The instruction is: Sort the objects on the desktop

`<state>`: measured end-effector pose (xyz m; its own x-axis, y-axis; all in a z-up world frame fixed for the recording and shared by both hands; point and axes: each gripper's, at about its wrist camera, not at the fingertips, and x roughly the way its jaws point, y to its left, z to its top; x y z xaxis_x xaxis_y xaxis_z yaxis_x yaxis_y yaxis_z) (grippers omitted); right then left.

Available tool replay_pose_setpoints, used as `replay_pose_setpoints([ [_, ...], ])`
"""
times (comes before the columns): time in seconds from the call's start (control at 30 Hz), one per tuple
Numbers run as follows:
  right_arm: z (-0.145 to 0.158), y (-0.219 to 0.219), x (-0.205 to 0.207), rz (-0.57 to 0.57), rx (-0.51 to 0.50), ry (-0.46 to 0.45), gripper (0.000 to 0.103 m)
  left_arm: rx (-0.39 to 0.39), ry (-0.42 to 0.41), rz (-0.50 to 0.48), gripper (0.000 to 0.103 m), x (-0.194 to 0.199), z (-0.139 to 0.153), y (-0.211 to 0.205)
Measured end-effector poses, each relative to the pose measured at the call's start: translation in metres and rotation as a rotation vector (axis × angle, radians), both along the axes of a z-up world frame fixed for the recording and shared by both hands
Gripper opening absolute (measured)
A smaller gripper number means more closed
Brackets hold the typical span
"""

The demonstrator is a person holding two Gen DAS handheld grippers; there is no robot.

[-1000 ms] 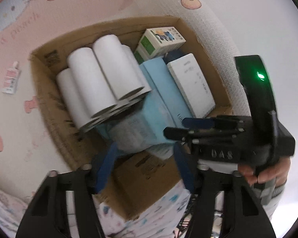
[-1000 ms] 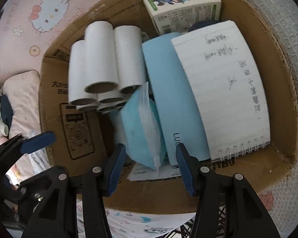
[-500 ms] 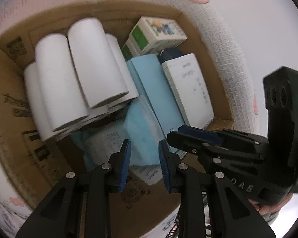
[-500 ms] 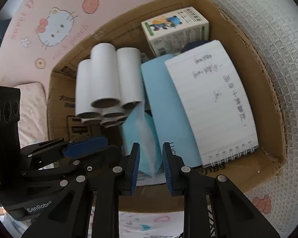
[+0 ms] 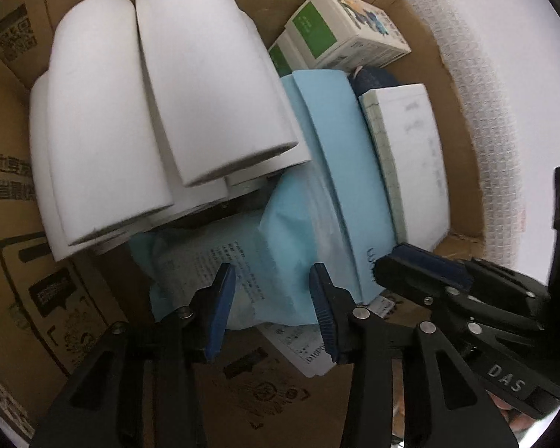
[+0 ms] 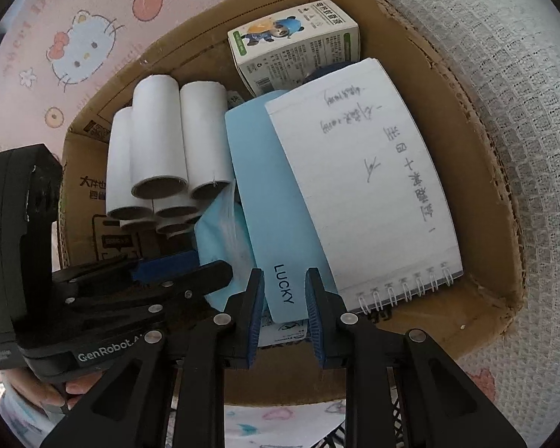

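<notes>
A cardboard box point(image 5: 15, 171) point(image 6: 478, 171) holds a bundle of white paper rolls point(image 5: 149, 112) point(image 6: 160, 156), a light blue tissue pack point(image 5: 239, 265) point(image 6: 224, 231), a blue book marked LUCKY point(image 5: 351, 186) point(image 6: 272, 201), a spiral notepad point(image 5: 414, 156) point(image 6: 366, 186) and a green-and-white carton point(image 5: 339, 33) point(image 6: 295, 44). My left gripper point(image 5: 270, 298) is partly open inside the box, its fingers either side of the tissue pack's near end. My right gripper point(image 6: 282, 306) is partly open and empty over the book's near end. Each gripper shows in the other's view.
The box sits on a pink cartoon-print cloth point(image 6: 67, 44). A white waffle-knit blanket point(image 6: 511, 93) point(image 5: 478, 86) lies along the box's right side. A printed paper slip point(image 5: 298, 343) lies on the box floor under the tissue pack.
My left gripper has moved down into the box to the tissue pack; its jaws narrowed, then widened a little. My right gripper narrowed its jaws and drew back over the blue book.
</notes>
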<state>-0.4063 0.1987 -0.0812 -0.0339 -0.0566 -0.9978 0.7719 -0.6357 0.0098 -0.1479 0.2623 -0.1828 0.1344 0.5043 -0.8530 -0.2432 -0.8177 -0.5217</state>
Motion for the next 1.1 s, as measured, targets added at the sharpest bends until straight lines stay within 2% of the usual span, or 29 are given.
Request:
replay_pose_setpoints([
  [0.3, 0.005, -0.006, 0.006, 0.022, -0.004, 0.027, 0.020, -0.110, -0.024, 0.006, 0.052, -0.002, -0.016, 0.013],
  [0.43, 0.011, -0.004, 0.006, 0.028, 0.007, 0.049, 0.020, -0.107, -0.070, 0.003, 0.058, -0.006, -0.022, 0.015],
  [0.53, 0.012, -0.007, 0.009, 0.024, 0.019, 0.054, 0.020, -0.092, -0.089, -0.018, 0.058, -0.005, -0.018, 0.017],
  [0.63, 0.014, -0.010, 0.014, 0.025, 0.016, 0.033, 0.020, -0.017, -0.084, -0.002, 0.058, -0.002, 0.000, 0.009],
  [0.7, 0.016, -0.002, 0.010, 0.027, 0.011, 0.016, 0.020, 0.049, -0.020, 0.018, 0.055, -0.001, 0.022, -0.004],
  [0.73, 0.016, -0.002, 0.012, 0.023, 0.009, 0.008, 0.021, 0.057, 0.015, 0.026, 0.050, -0.002, 0.032, -0.010],
  [0.77, 0.016, -0.003, 0.013, 0.015, 0.009, 0.001, 0.021, 0.055, 0.049, 0.034, 0.038, -0.003, 0.040, -0.015],
  [0.83, 0.015, -0.007, 0.016, 0.004, 0.011, -0.005, 0.021, 0.059, 0.116, 0.045, 0.023, -0.005, 0.053, -0.026],
  [0.87, 0.014, -0.011, 0.018, -0.003, 0.014, -0.007, 0.021, 0.070, 0.135, 0.051, 0.020, -0.006, 0.057, -0.032],
  [1.0, 0.003, -0.028, 0.028, -0.012, 0.034, -0.029, 0.021, 0.130, 0.113, 0.078, 0.017, -0.012, 0.050, -0.058],
  [1.1, -0.004, -0.030, 0.027, 0.006, 0.041, -0.030, 0.020, 0.185, 0.109, 0.072, 0.015, -0.026, 0.044, -0.059],
])
